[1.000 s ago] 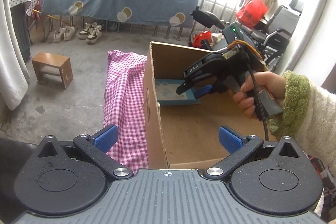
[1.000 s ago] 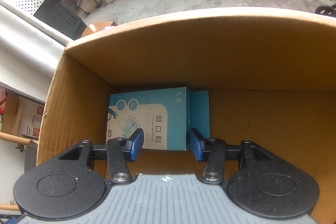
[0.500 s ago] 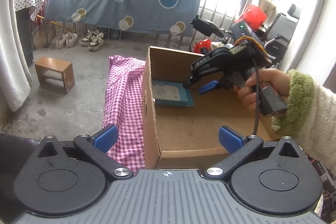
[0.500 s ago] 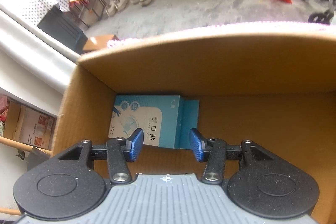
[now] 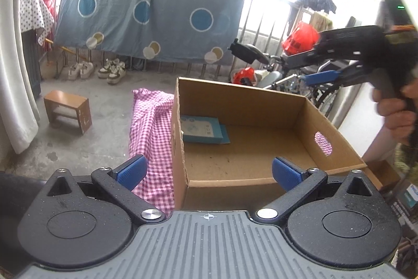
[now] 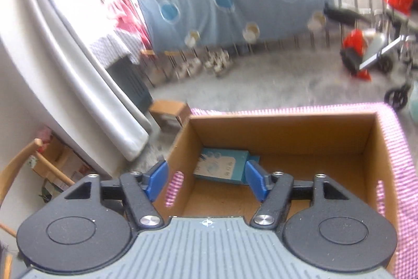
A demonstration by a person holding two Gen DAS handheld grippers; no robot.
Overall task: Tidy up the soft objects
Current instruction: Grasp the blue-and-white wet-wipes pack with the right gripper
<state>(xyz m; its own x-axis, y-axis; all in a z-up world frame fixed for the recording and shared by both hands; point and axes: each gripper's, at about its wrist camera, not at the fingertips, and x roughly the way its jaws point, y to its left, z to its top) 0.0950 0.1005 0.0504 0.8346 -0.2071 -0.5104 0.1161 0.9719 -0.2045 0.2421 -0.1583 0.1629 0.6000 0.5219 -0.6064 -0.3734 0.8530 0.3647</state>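
Balcony floor, cardboard box [image 5: 261, 143]; right hand-held gripper [image 6: 206, 181] raised, released; left hand-held gripper [image 5: 207, 171] level, released

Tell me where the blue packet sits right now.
The blue packet lies flat on the cardboard box floor, in the far left corner of the left wrist view, against the wall beside the pink checked cloth.

A home balcony: bedsheet [image 5: 146, 15] drying on railings, shoes [image 5: 112, 68] lined beneath, bicycle [image 5: 263, 64] parked nearby
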